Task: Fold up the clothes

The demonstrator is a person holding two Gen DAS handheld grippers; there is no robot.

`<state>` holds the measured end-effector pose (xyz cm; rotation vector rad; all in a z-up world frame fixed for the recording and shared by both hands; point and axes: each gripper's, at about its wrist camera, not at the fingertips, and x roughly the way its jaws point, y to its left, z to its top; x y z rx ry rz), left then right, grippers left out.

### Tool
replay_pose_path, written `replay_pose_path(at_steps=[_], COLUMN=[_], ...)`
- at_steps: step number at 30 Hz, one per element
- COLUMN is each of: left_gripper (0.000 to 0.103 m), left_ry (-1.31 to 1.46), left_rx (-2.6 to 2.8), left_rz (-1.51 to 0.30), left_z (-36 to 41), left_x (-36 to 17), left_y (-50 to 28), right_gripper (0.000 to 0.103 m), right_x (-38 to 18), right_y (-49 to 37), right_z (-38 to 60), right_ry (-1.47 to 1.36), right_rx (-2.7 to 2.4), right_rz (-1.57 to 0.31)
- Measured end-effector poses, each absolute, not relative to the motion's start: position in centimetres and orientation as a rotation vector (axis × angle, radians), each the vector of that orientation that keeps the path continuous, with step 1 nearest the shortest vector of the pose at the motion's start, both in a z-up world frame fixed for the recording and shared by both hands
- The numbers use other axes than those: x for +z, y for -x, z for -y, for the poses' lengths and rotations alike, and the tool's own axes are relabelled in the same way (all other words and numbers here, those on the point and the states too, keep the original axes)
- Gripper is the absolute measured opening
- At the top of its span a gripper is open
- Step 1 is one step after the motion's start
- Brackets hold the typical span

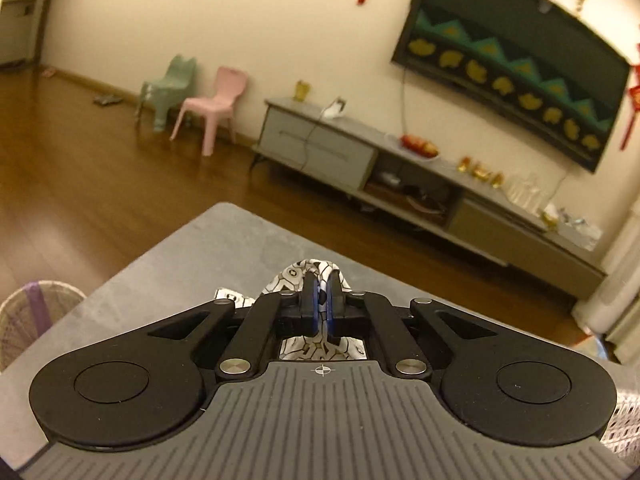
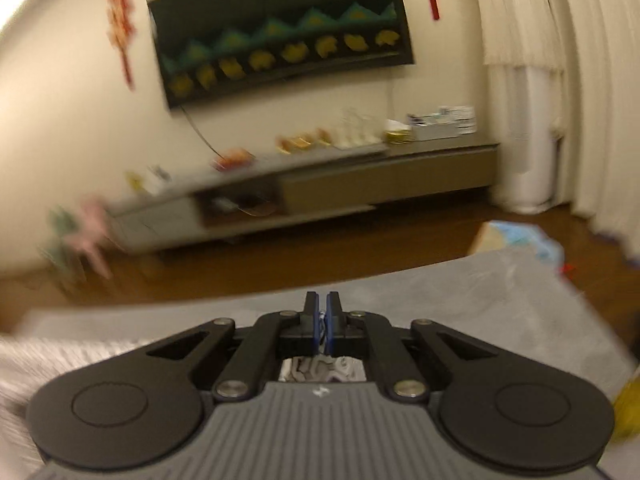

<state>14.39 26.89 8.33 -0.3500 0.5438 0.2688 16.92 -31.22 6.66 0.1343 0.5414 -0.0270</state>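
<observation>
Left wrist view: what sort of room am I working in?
Most likely a home living room: a wall-mounted TV above a long low TV cabinet, two small plastic chairs against the wall, and a wood floor.

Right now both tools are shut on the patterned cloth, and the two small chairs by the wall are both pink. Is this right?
Not quite. In the left wrist view one small chair is pink, the other chair pale green. The rest holds: the left tool and right tool are shut on the patterned cloth.

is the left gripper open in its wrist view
No, the left gripper has its jaws pinched shut on the patterned cloth.
</observation>
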Motion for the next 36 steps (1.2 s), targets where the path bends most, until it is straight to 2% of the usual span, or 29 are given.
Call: replay_pose_path(at_steps=[2, 3, 4, 5, 6, 7, 8, 10, 12, 13, 15, 16, 17, 18, 19, 24, 26, 27, 28, 29, 30, 32, 35, 36], left_gripper=[0.003, 0.009, 0.014, 0.021, 0.041, 0.056, 0.06, 0.063, 0.06, 0.057, 0.058, 0.06, 0.06, 0.06, 0.06, 0.059, 0.059, 0.059, 0.059, 0.059, 0.061, 0.065, 0.067, 0.061], left_ry=[0.294, 0.266, 0.256, 0.262, 0.272, 0.278, 0.278, 0.288, 0.337, 0.371, 0.39, 0.38, 0.369, 0.357, 0.349, 0.306, 0.292, 0.284, 0.276, 0.269, 0.258, 0.23, 0.173, 0.152], left_rx=[0.26, 0.271, 0.286, 0.284, 0.278, 0.276, 0.287, 0.34, 0.367, 0.366, 0.324, 0.322, 0.324, 0.327, 0.325, 0.335, 0.344, 0.351, 0.359, 0.363, 0.367, 0.36, 0.341, 0.334], left_rz=[-0.637, -0.67, -0.674, -0.649, -0.617, -0.582, -0.557, -0.544, -0.6, -0.646, -0.642, -0.648, -0.66, -0.672, -0.686, -0.728, -0.739, -0.742, -0.744, -0.746, -0.749, -0.761, -0.777, -0.781], left_z=[-26.2, -25.9, -25.8, -26.0, -26.3, -26.7, -27.1, -28.2, -29.3, -29.8, -30.1, -29.8, -29.6, -29.4, -29.2, -28.8, -28.7, -28.7, -28.7, -28.8, -28.7, -28.5, -27.7, -27.4], left_x=[6.4, 5.3, 4.6, 4.2, 3.9, 3.6, 3.0, 1.3, -0.3, -1.0, -1.2, -1.3, -1.5, -1.6, -1.9, -3.2, -3.5, -3.6, -3.7, -3.7, -3.7, -3.9, -4.3, -4.4], left_y=[-16.8, -17.4, -17.1, -15.9, -14.5, -12.9, -11.3, -8.8, -8.0, -8.0, -8.2, -8.3, -8.4, -8.5, -8.8, -9.7, -10.2, -10.2, -10.2, -10.0, -9.9, -10.1, -10.4, -10.5], right_gripper=[0.01, 0.024, 0.031, 0.032, 0.048, 0.063, 0.064, 0.065, 0.065, 0.069, 0.079, 0.076, 0.067, 0.028, 0.009, 0.01, 0.021, 0.048, 0.069, 0.066, 0.059, 0.06, 0.087, 0.087], right_x=[3.9, 2.7, 1.7, 1.2, 0.8, 0.3, -0.4, -1.9, -3.2, -3.4, -3.6, -3.9, -4.1, -4.4, -4.5, 2.7, 4.0, 2.9, 1.2, -0.4, -1.6, -2.5, -2.6, -3.1], right_y=[-20.5, -21.3, -21.6, -20.2, -18.8, -17.4, -15.5, -12.1, -11.1, -11.4, -12.2, -12.8, -13.7, -14.6, -15.2, -14.3, -14.6, -15.2, -15.8, -15.9, -15.3, -13.3, -10.3, -9.8], right_z=[30.0, 29.8, 29.8, 30.2, 30.6, 31.0, 31.0, 31.0, 29.8, 29.1, 26.4, 25.4, 24.8, 24.3, 24.1, 28.7, 31.6, 33.1, 34.6, 35.7, 36.3, 36.1, 33.8, 33.1], right_ry=[-0.043, -0.032, -0.034, -0.084, -0.133, -0.173, -0.177, -0.182, -0.139, -0.091, 0.024, 0.066, 0.104, 0.139, 0.158, -0.02, -0.083, -0.102, -0.124, -0.152, -0.183, -0.205, -0.126, -0.104], right_rx=[-0.119, -0.157, -0.184, -0.17, -0.156, -0.143, -0.128, -0.099, -0.045, -0.005, 0.079, 0.096, 0.086, 0.076, 0.062, -0.057, -0.193, -0.268, -0.33, -0.362, -0.365, -0.28, -0.145, -0.137], right_rz=[-0.616, -0.656, -0.686, -0.678, -0.67, -0.664, -0.666, -0.675, -0.719, -0.734, -0.751, -0.757, -0.78, -0.805, -0.828, -0.534, -0.456, -0.486, -0.552, -0.633, -0.706, -0.807, -0.859, -0.89])
